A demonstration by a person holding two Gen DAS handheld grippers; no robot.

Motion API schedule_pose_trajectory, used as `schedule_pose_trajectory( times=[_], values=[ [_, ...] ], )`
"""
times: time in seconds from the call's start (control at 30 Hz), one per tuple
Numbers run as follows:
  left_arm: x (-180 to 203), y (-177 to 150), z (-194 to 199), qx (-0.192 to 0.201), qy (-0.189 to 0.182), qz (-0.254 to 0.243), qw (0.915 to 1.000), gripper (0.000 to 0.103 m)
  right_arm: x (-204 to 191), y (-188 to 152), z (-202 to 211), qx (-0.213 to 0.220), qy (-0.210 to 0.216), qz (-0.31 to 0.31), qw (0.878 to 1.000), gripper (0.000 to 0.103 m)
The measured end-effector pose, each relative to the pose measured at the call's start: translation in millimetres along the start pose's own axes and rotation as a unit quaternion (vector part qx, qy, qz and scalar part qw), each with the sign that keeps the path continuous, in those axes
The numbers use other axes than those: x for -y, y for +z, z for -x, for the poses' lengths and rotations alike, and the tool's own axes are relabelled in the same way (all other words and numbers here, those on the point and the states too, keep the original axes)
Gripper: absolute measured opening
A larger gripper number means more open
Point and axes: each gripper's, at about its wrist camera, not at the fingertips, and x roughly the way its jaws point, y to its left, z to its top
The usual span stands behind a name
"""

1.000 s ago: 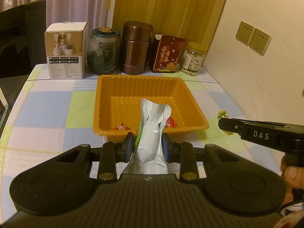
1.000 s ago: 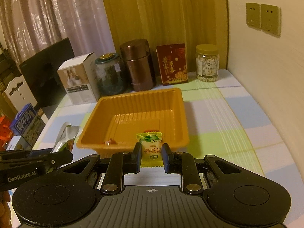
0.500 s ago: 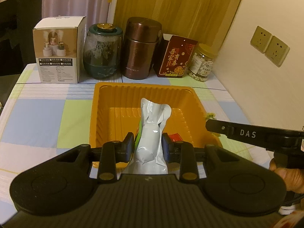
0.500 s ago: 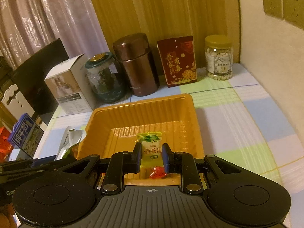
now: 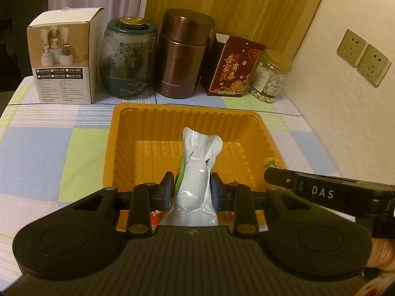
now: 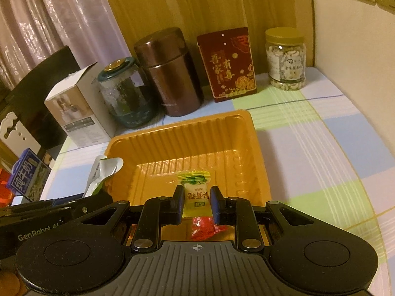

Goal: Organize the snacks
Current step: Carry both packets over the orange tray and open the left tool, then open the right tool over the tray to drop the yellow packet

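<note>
An orange plastic tray (image 5: 197, 113) (image 6: 187, 133) lies on the checked tablecloth. My left gripper (image 5: 192, 186) is shut on a white snack pouch (image 5: 197, 172) with a green edge, held over the tray's near part. In the right wrist view that pouch (image 6: 103, 170) pokes over the tray's left rim. My right gripper (image 6: 197, 202) is shut on a small yellow-green wrapped candy (image 6: 196, 192) above the tray's front. A red wrapped candy (image 6: 205, 228) lies on the tray floor beneath it. The right gripper's finger (image 5: 308, 187) shows at the tray's right rim in the left wrist view.
Behind the tray stand a white box (image 5: 65, 59), a green glass jar (image 5: 128, 56), a brown canister (image 5: 184, 54), a red box (image 5: 233, 69) and a jar of nuts (image 5: 270, 76). A wall with sockets (image 5: 363, 56) runs on the right. A milk carton (image 6: 27, 177) sits off the table's left.
Both grippers have moved forward and down toward the tray, each still holding its snack. The tray and the containers behind it look larger and closer.
</note>
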Motion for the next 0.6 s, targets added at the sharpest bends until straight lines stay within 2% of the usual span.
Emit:
schedule_pose_trajectory(
  times=[0.27,0.33,0.6],
  values=[
    [3,4,-20,0.004,0.008,-0.008,0.9999,0.028,4,-1,-8,-0.003,-0.001,-0.006,1.000,0.023],
    [1,5,-23,0.008,0.010,-0.002,0.9999,0.037,5,-2,-8,-0.004,-0.001,-0.007,1.000,0.023],
    [-6,4,-12,0.015,0.015,0.000,0.9998,0.037,9,-4,-10,-0.006,-0.001,-0.015,1.000,0.023]
  ],
)
